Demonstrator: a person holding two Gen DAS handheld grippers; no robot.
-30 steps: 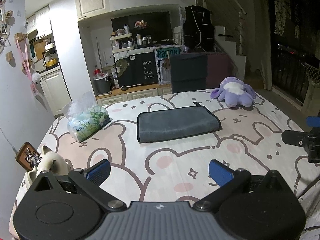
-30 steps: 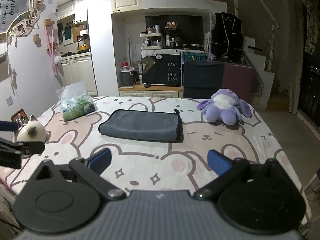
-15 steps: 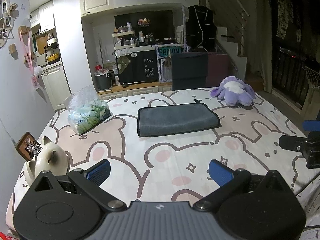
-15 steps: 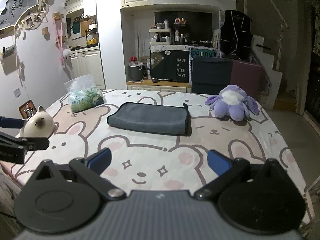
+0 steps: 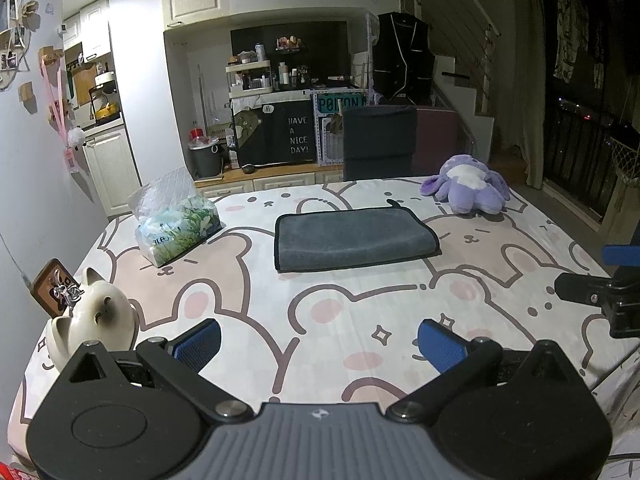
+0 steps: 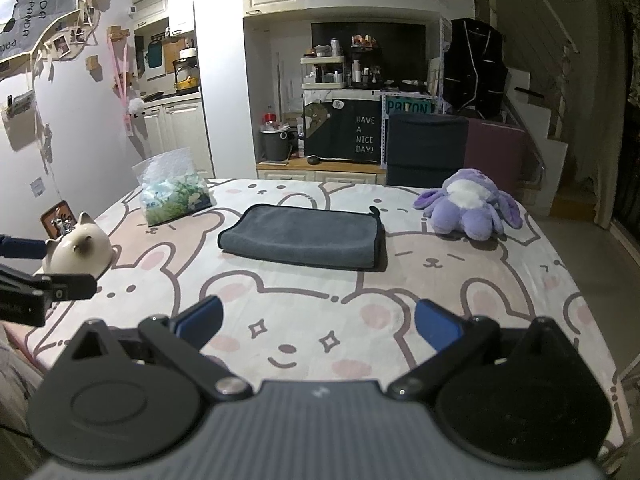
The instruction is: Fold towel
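A dark grey towel (image 5: 354, 237) lies folded into a flat rectangle on the bear-print tablecloth (image 5: 320, 320), far ahead of both grippers; it also shows in the right wrist view (image 6: 304, 237). My left gripper (image 5: 320, 345) is open and empty, held near the table's front edge. My right gripper (image 6: 319, 326) is open and empty too, also well short of the towel. The right gripper shows at the right edge of the left wrist view (image 5: 608, 280). The left gripper shows at the left edge of the right wrist view (image 6: 36, 280).
A tissue pack (image 5: 176, 226) lies at the back left. A purple plush toy (image 5: 468, 190) sits at the back right. A white cat figurine (image 5: 96, 320) and a small framed picture (image 5: 54, 286) stand at the front left. A dark chair (image 5: 378, 142) stands behind the table.
Both grippers have drawn back from the towel and risen a little, so the towel looks smaller and farther. The jaws stay open. The towel has not moved.
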